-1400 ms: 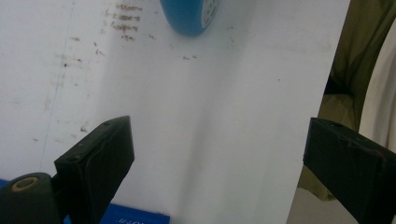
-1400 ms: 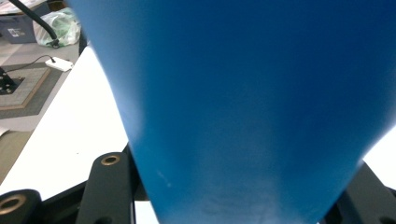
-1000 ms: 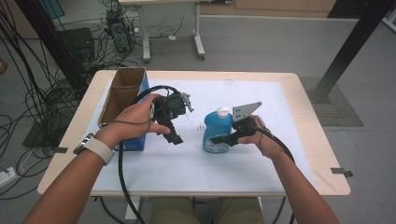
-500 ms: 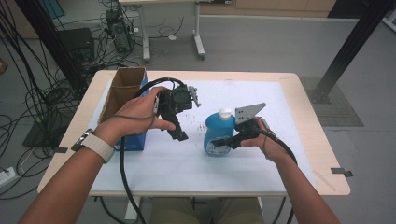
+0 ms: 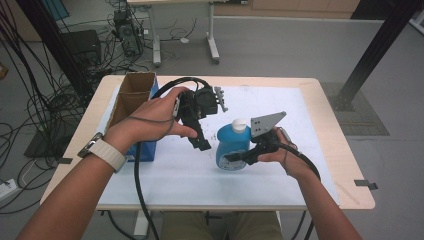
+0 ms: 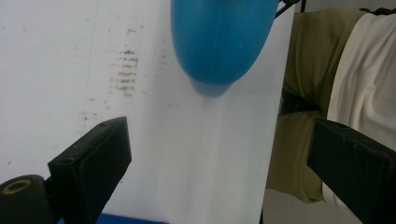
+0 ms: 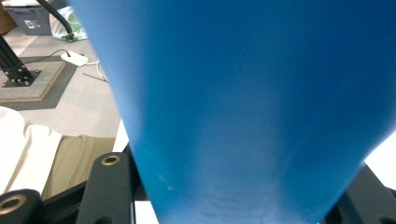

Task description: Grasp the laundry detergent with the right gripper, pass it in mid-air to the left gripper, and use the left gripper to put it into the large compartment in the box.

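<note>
A blue bottle [image 5: 231, 146] with a white cap [image 5: 240, 125] hangs just above the white mat [image 5: 280, 180], and my right gripper [image 5: 231, 159] is shut on its lower body. In the right gripper view the bottle [image 7: 243, 107] sits tight between the two black jaws of the right gripper [image 7: 236, 196]. My left gripper [image 5: 201, 142] hovers just left of the bottle, jaws wide and pointing down toward the table's near edge. Seen from the left gripper [image 6: 219, 158], the rounded bottle [image 6: 217, 42] floats ahead over its shadow, with nothing between the jaws.
An open cardboard box [image 5: 132, 95] stands at the table's left side, with a blue object [image 5: 146, 151] against its near end. The mat's near edge and the person's lap [image 6: 299, 93] lie close behind the bottle. Cables trail from both grippers.
Both hands have risen a little. The left gripper has shifted right, closer to the bottle, and the bottle stays gripped in the right gripper.
</note>
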`<action>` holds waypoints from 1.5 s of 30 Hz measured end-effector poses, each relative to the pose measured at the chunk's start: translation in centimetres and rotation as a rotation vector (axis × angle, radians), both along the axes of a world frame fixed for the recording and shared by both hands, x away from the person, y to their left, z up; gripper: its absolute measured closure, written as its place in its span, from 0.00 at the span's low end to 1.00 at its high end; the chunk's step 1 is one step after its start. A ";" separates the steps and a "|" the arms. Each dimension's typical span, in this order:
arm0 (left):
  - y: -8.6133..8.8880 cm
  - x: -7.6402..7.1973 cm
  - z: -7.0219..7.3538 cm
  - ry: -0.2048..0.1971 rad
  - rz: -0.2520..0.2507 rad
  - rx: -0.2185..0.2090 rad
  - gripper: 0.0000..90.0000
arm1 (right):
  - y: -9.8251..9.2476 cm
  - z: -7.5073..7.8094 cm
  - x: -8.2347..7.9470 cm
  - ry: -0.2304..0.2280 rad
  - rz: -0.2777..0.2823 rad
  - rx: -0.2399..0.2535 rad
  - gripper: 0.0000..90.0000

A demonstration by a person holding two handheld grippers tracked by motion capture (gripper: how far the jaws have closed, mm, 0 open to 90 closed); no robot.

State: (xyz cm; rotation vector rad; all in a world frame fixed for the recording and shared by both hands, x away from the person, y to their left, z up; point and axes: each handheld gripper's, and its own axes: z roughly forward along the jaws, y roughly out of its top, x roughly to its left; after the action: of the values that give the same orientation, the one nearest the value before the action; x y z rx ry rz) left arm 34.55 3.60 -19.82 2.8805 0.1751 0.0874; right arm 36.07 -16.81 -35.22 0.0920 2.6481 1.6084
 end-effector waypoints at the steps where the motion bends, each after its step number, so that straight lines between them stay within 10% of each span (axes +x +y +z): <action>1: -0.2 -0.1 0.1 0.003 -0.005 0.002 0.08 | 0.0 0.1 -0.1 -0.002 -0.001 0.000 0.48; 45: -3.7 0.5 -0.2 0.017 -0.071 0.011 0.08 | 2.5 -0.3 -0.4 0.031 0.053 -0.050 0.48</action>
State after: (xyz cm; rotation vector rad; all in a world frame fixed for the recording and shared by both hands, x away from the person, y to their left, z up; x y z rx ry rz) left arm 35.04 -0.09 -20.01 2.8962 0.0751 0.0508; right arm 35.66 -14.31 -35.48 0.0458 2.7346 1.5669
